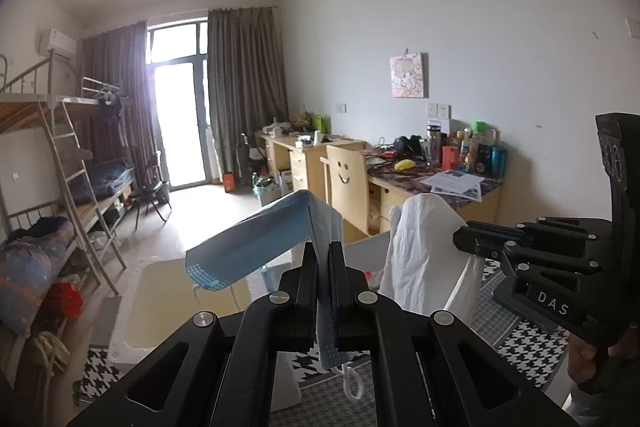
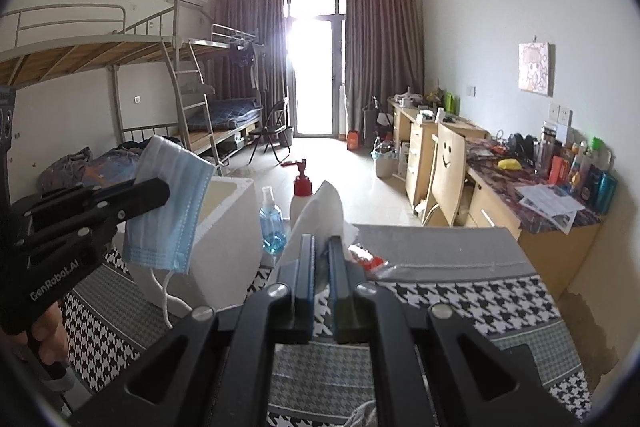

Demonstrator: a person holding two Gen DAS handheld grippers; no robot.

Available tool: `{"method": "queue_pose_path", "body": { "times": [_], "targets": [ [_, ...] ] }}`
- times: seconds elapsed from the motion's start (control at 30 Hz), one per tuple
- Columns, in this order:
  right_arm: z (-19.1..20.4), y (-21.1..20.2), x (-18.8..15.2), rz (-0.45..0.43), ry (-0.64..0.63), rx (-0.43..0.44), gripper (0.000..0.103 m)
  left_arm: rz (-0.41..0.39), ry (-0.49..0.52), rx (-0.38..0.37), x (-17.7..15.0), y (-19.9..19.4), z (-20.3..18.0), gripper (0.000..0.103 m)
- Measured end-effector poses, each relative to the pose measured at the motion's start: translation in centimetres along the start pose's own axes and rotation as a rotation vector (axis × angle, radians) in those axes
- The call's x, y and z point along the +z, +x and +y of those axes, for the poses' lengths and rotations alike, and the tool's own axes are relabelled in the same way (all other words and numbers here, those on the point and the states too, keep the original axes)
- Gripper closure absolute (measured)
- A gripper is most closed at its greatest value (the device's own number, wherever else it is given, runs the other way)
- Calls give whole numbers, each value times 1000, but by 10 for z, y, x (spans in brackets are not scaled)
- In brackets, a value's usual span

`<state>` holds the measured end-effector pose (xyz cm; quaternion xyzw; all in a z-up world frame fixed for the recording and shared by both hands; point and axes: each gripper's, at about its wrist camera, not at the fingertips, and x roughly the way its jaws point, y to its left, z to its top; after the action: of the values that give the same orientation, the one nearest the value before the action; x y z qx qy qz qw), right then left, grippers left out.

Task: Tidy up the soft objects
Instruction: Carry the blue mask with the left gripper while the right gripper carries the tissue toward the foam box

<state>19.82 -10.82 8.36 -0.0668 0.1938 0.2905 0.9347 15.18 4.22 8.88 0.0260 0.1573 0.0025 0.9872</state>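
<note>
My left gripper (image 1: pixel 323 247) is shut on a blue face mask (image 1: pixel 256 241) and holds it in the air above the white foam box (image 1: pixel 160 299); its ear loop hangs below the fingers. The right wrist view shows that gripper (image 2: pixel 158 193) at left with the mask (image 2: pixel 170 203) hanging beside the foam box (image 2: pixel 228 227). My right gripper (image 2: pixel 322 247) is shut on a white tissue (image 2: pixel 320 215), raised over the table. It shows at right in the left wrist view (image 1: pixel 464 237) with the tissue (image 1: pixel 424 251).
The table has a houndstooth cloth (image 2: pixel 460 303). A blue spray bottle (image 2: pixel 273 227) and a red-capped pump bottle (image 2: pixel 303 197) stand behind the box. A red and clear wrapper (image 2: pixel 370 261) lies on the cloth. Desks (image 2: pixel 532 211) line the right wall, bunk beds (image 2: pixel 120 67) the left.
</note>
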Motion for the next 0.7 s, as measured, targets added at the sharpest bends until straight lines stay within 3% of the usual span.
{"method": "queue_pose_path", "body": {
  "times": [0.7],
  "targets": [
    [23, 16, 31, -26, -53, 39, 95, -31, -13, 126, 18, 1, 32, 98]
  ]
}}
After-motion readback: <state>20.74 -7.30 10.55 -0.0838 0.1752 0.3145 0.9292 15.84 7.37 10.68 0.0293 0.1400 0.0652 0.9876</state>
